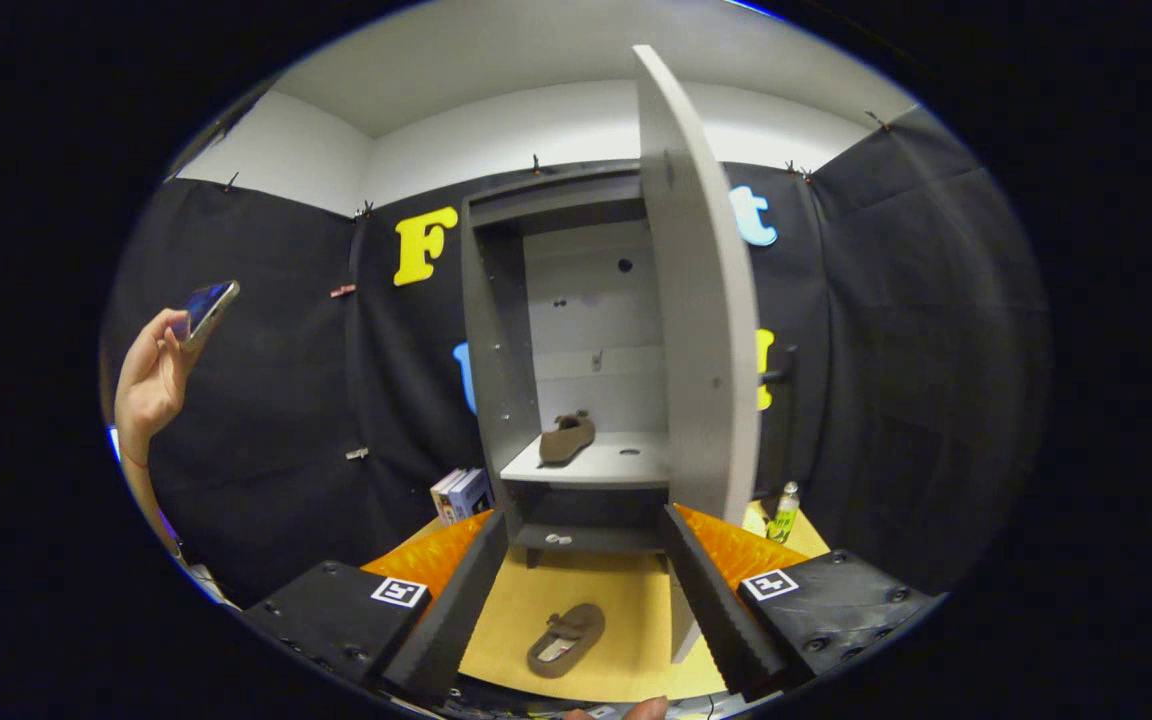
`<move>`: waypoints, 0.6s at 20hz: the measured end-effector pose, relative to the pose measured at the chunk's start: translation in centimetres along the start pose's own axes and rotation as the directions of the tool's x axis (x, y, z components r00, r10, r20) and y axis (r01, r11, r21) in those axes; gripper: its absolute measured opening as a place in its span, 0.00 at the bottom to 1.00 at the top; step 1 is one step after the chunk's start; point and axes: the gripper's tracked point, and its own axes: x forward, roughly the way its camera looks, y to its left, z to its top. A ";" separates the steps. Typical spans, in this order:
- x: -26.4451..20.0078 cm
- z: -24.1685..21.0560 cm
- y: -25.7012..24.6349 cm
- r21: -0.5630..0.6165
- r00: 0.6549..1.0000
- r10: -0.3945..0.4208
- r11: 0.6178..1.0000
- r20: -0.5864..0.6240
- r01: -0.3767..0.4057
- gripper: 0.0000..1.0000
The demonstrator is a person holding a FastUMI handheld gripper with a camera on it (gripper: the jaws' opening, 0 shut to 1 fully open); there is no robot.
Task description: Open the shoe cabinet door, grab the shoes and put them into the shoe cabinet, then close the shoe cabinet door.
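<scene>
The grey shoe cabinet (496, 350) stands straight ahead against the booth wall, and its door (698, 330) hangs wide open, edge-on toward me. One brown shoe (567, 438) lies on the cabinet's shelf (626, 462). A second brown shoe (565, 639) lies on the wooden floor between my fingers, sole side partly up. My gripper (586, 530) is open, held back from the cabinet, with nothing between its fingers.
A person's hand (151, 375) holds up a phone (206, 308) off to the left. A few books (461, 493) lean beside the cabinet's left foot. A small green bottle (784, 512) stands on the floor to the right of the door.
</scene>
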 end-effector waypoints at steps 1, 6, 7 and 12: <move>1.2 -1.5 1.0 -0.001 0.999 0.003 1.000 -0.041 -0.003 0.98; 6.4 -11.3 5.8 0.084 0.966 0.017 0.996 -0.260 0.005 0.99; 7.5 -13.9 6.7 0.101 0.950 0.016 0.995 -0.313 0.016 0.99; 10.4 -25.1 8.0 0.104 0.864 -0.006 0.992 -0.504 0.068 0.99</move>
